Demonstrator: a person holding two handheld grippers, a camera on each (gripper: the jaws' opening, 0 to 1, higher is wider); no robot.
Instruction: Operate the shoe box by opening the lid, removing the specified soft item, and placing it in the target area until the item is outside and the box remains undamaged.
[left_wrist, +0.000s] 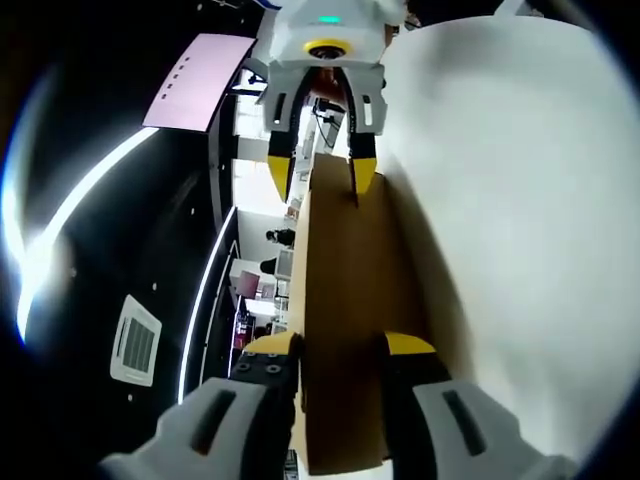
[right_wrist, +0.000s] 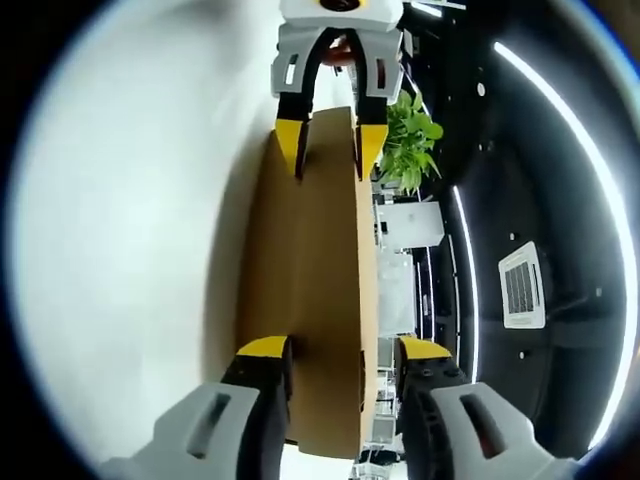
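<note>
The shoe box (left_wrist: 345, 330) is held between both claws, one at each end. Left claw (left_wrist: 340, 350) and right claw (right_wrist: 343, 355) each clamp its brown cardboard wall. Cardboard appears light, stiff, crushable: grip edges gently.

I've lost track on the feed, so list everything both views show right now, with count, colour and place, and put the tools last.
Cardboard box panel: one, brown, running lengthwise between the two tools, seen edge-on in both views.
White surface: one, pale, beside the panel; right side of the left gripper view, left side of the right gripper view.
Plant: one, green, beside the far tool in the right gripper view.
Ceiling vent: one, white grille on a dark ceiling with light strips.
Pink panel: one, upper left of the left gripper view.
Left tool: one, grey with yellow tips, jaws astride the near end of the panel.
Right tool: one, same colours, jaws astride the opposite end.
</note>
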